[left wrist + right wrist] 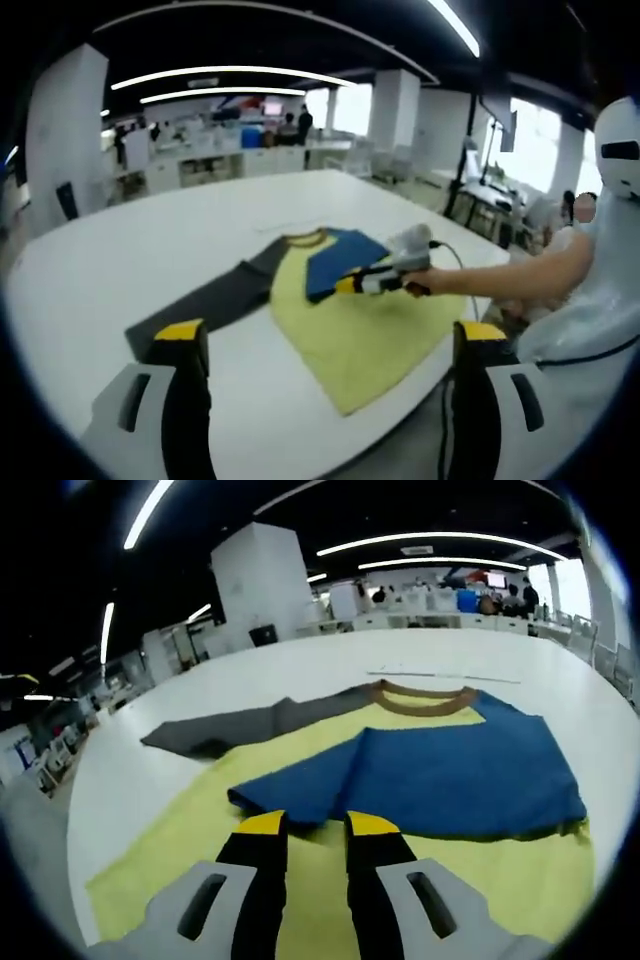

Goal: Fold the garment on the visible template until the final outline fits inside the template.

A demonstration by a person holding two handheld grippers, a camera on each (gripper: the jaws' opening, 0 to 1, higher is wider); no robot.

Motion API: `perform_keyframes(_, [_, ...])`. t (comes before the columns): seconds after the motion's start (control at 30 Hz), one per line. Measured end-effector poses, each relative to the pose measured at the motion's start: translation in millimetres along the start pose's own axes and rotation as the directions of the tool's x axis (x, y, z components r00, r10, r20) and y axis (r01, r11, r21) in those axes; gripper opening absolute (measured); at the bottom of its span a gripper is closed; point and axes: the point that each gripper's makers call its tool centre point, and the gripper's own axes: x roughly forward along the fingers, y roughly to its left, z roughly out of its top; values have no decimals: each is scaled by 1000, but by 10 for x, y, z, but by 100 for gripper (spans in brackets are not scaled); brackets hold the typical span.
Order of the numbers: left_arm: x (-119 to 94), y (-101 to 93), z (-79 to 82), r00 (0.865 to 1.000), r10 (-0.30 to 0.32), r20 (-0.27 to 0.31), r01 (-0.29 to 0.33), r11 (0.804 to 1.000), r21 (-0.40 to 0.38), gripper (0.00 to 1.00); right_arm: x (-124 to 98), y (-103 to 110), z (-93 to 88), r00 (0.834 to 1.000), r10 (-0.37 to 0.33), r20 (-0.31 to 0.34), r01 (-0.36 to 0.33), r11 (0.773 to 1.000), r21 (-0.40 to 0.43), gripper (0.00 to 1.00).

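Observation:
A long-sleeved garment lies flat on the white table [120, 260]. Its body [370, 335] is yellow, the collar [425, 698] brown. One grey sleeve [205, 300] stretches out to the side. The blue sleeve [450, 775] is folded across the chest. My right gripper [317, 825] hovers just short of the blue sleeve's cuff [285, 800], its jaws a little apart with yellow cloth showing between them. In the left gripper view, a person's hand holds that right gripper [350, 285] over the blue sleeve. My left gripper [330, 335] is held back above the table's near side, jaws wide apart and holding nothing.
A faint thin line [445, 676] runs on the table beyond the collar. The table's edge [440, 370] lies close to the garment's hem. A person's arm [520, 275] reaches in from the right. Desks and people stand far behind.

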Motion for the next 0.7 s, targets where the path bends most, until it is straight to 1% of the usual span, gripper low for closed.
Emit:
perform_keyframes(0.07, [6, 6, -1, 1000, 0, -3, 0, 1000, 1, 97, 23, 21, -9, 1000, 11, -4, -11, 1000, 0, 12])
perform_keyframes(0.1, [12, 13, -8, 1000, 0, -8, 0, 1000, -1, 97, 30, 27, -3, 1000, 11, -3, -11, 1000, -11, 4])
perform_keyframes(0.13, [14, 15, -12, 1000, 1, -11, -1, 1000, -1, 97, 42, 8, 27, 1000, -3, 7, 3, 1000, -27, 4])
perform_keyframes(0.17, [18, 16, -18, 1000, 0, -14, 0, 1000, 1, 97, 48, 11, 43, 1000, 0, 14, 1, 1000, -23, 3])
perform_keyframes(0.2, [20, 16, -18, 1000, 0, -15, 0, 1000, 0, 97, 66, 41, 76, 1000, 17, 20, -17, 1000, 7, 2])
perform_keyframes(0.27, [26, 17, -10, 1000, 0, -11, 0, 1000, -3, 97, 88, 47, 117, 999, 19, 25, -20, 1000, 23, 2])
perform_keyframes(0.37, [37, 19, -4, 1000, -1, -10, 1, 1000, -3, 97, 137, 100, 260, 999, 26, 46, -26, 1000, 5, 2])
perform_keyframes(0.47, [46, 18, -6, 1000, -2, -17, 2, 1000, 2, 97, 233, 173, 474, 996, 48, 75, -48, 999, -3, 2])
perform_keyframes(0.53, [49, 22, 4, 1000, 0, -14, 0, 1000, -1, 97, 329, 295, 696, 993, 76, 93, -73, 997, -30, 2])
perform_keyframes(0.6, [47, 21, 11, 1000, 0, -12, 0, 1000, -1, 97, 423, 372, 842, 990, 97, 101, -92, 994, -54, 2])
perform_keyframes(0.67, [37, 26, 4, 1000, 4, -15, -4, 1000, -1, 97, 530, 437, 915, 988, 117, 98, -110, 991, -79, 2])
perform_keyframes(0.7, [29, 35, -10, 1000, 8, -21, -8, 1000, -4, 97, 569, 474, 922, 987, 128, 94, -121, 989, -85, 2])
